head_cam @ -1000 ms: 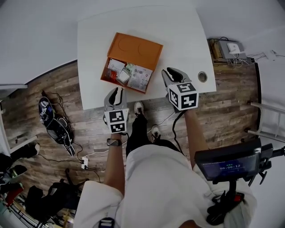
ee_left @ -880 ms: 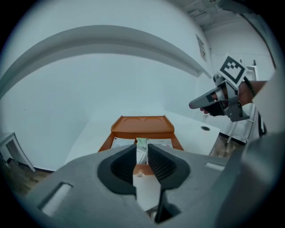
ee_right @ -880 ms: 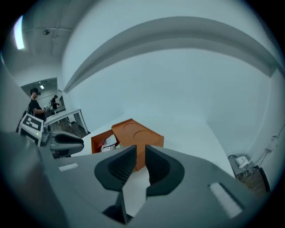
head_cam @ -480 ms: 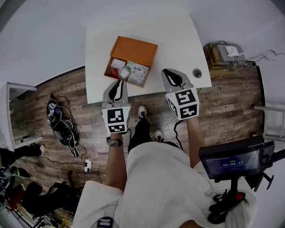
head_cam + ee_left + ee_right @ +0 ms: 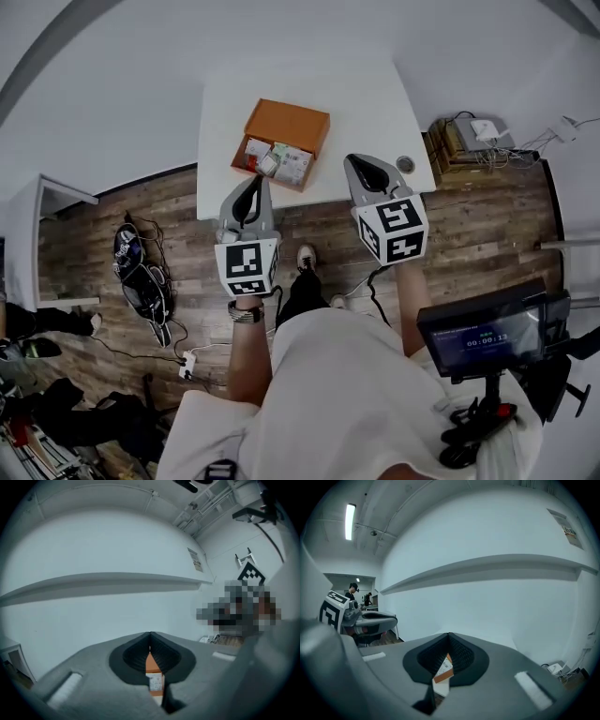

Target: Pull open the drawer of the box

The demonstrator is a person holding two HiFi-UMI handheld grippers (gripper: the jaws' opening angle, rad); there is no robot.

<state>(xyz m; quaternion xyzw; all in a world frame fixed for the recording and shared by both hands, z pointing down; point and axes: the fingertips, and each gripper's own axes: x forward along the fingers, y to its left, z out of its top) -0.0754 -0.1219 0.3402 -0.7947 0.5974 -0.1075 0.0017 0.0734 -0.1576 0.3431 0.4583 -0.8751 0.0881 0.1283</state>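
Orange box (image 5: 292,125), head view: it sits on a white table (image 5: 319,82), towards the near left part of the top. Its drawer (image 5: 275,161) stands pulled out on the side nearest the person, and small packets (image 5: 292,165) lie in it.

Left gripper (image 5: 254,182), same view: its tip shows at the table's near edge, just short of the drawer and not touching it. Its jaws have just been closing and now meet, with nothing in them.

Right gripper (image 5: 356,161), same view: it is to the right of the box and apart from it. Its jaws have also just been closing and are now together and empty. A marker cube (image 5: 395,230) sits behind the jaws.

Other items, head view: a wooden floor (image 5: 487,216), cables (image 5: 150,291) at the left, and a lit screen (image 5: 483,333) at the lower right.

Left gripper view: the grey jaws meet at the tip (image 5: 150,634). The black pads leave only a narrow gap lower down. The box (image 5: 151,663) and its drawer (image 5: 155,682) show through that gap, far off. A pale wall (image 5: 93,550) fills the rest.

Right gripper view: the jaws are tip to tip (image 5: 449,635) with nothing between the pads. The box (image 5: 443,670) shows through the gap below, well apart. The left gripper (image 5: 375,617) is in sight at the left. A ceiling light (image 5: 348,521) glows at the upper left.
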